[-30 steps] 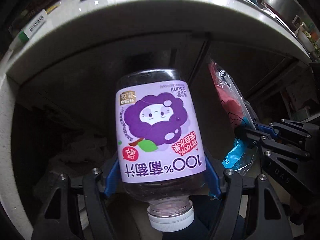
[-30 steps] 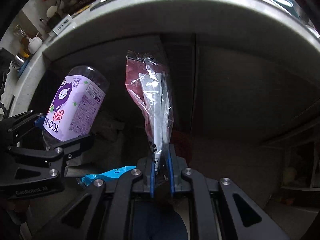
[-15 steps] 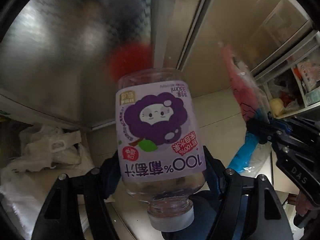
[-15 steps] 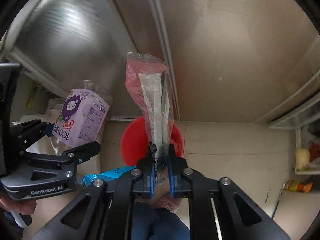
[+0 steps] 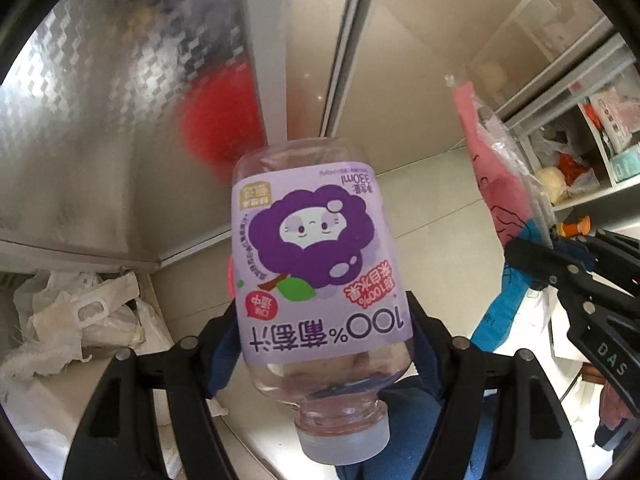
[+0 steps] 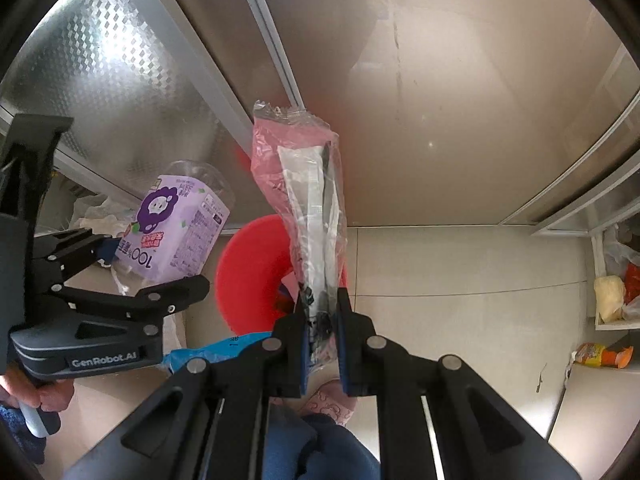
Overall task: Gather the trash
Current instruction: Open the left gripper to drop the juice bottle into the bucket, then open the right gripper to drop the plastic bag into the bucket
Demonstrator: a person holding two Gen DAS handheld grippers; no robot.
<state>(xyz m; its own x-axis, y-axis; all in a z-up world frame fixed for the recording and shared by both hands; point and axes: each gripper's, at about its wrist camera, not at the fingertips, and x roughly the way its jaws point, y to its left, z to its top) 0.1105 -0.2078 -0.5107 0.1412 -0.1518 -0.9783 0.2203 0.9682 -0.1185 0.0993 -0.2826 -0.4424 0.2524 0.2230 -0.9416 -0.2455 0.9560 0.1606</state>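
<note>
Both hands dropped from counter level toward red bin (image 6: 256, 276); left gripper (image 5: 320, 332) clamps bottle (image 5: 316, 264), right gripper (image 6: 322, 316) pinches wrapper (image 6: 304, 200) — drop-off looks next

Clear glossy plastic bottle (image 5: 320, 264); crinkly film wrapper (image 6: 304, 208) (probably plastic).

Place: a home kitchen, seen low down near the floor
Floor: pale glossy tiles (image 6: 460, 264)
Cabinets: brushed metal doors (image 6: 460, 100) and an embossed metal panel (image 5: 88, 128) with aluminium frames
Shelf: open shelf (image 5: 600, 188) at the right edge, holding bagged food and packets
Bin: red bin (image 6: 248, 276) standing on the floor
Clutter: crumpled white plastic bags (image 5: 80, 320) by the cabinet foot
</note>
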